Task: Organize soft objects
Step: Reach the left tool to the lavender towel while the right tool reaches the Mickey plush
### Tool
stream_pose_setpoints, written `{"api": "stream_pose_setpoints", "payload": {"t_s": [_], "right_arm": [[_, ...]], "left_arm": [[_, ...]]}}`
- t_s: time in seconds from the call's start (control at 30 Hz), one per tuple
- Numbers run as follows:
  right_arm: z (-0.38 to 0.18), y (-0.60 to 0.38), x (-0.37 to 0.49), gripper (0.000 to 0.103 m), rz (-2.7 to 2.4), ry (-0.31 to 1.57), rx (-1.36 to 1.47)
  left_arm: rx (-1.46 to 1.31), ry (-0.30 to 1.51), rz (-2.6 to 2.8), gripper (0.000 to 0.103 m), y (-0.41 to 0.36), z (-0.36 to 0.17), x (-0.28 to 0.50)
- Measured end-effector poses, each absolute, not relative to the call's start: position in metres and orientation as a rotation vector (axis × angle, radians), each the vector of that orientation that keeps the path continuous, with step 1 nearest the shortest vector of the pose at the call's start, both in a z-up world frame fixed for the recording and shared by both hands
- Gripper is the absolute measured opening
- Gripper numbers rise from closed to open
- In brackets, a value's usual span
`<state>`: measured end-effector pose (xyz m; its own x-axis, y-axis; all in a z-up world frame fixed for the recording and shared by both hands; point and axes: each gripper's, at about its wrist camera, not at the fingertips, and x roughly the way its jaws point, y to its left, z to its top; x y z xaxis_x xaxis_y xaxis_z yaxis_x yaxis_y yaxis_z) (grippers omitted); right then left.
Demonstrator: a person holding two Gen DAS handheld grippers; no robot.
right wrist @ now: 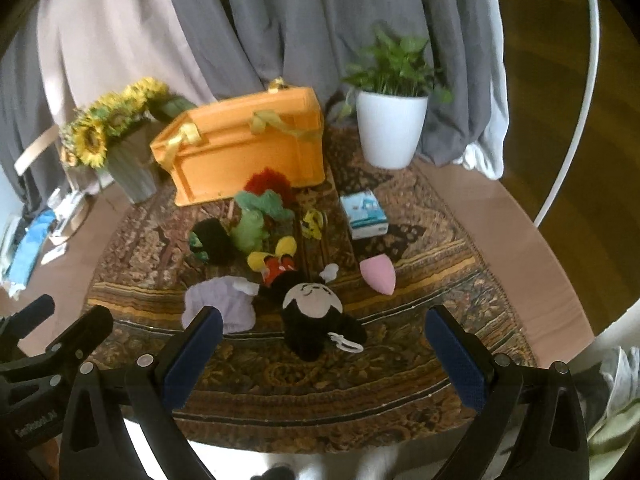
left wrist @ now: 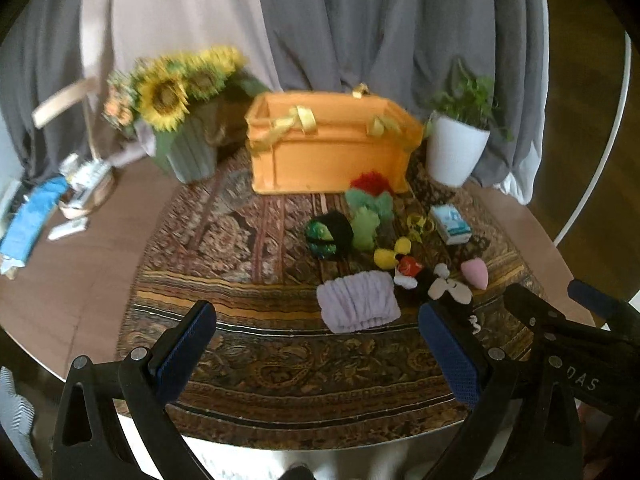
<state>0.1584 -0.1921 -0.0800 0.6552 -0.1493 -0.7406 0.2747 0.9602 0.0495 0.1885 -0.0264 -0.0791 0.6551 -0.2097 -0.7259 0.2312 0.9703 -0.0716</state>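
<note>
Nearest to me, my left hand-held gripper (left wrist: 316,350) is spread wide with nothing between its blue pads; my right hand-held gripper (right wrist: 324,354) is equally wide and empty, both hovering above the near edge of the patterned rug (right wrist: 304,384) that covers the round worktop (right wrist: 532,264). Just past the right fingers lies a Mickey Mouse plush (right wrist: 316,312) on its back, head toward me. To its left sits a folded lilac cloth (right wrist: 220,304); to its right, a pink makeup sponge (right wrist: 378,276). Farther in, a black and green sequin plush (left wrist: 330,234) lies beside a green plush (left wrist: 366,216) and a red fuzzy toy (left wrist: 372,182). A tissue pack (right wrist: 366,216) lies to the right. Beyond stands the orange storage box (left wrist: 332,152), open-topped, flanked by sunflowers (left wrist: 172,88) on the left and a white potted plant (right wrist: 392,120) on the right.
</note>
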Motion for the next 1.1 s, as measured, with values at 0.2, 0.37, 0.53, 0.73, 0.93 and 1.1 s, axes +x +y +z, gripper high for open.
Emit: {"api": "stream_pose_setpoints", "payload": {"t_s": [0.2, 0.37, 0.53, 0.73, 0.93, 1.1], "right_arm": [[-0.098, -0.187, 0.184, 0.102, -0.282, 0.920, 0.181], [-0.112, -0.187, 0.199, 0.102, -0.314, 0.981, 0.189], [-0.125, -0.190, 0.210, 0.102, -0.310, 1.023, 0.166], [-0.145, -0.203, 0.224, 0.098, -0.241, 1.082, 0.156], [-0.161, -0.216, 0.236, 0.093, -0.128, 1.144, 0.161], [-0.172, -0.221, 0.245, 0.088, -0.055, 1.177, 0.161]], "left_arm": [[0.037, 0.904, -0.321, 0.103, -0.026, -0.099, 0.223], [0.052, 0.947, -0.368, 0.103, -0.028, -0.112, 0.243], [0.045, 1.023, -0.389, 0.103, -0.035, -0.128, 0.258], [0.038, 1.076, -0.348, 0.103, -0.048, -0.143, 0.265], [0.038, 1.122, -0.276, 0.102, -0.062, -0.150, 0.266], [0.042, 1.143, -0.225, 0.102, -0.070, -0.154, 0.269]]}}
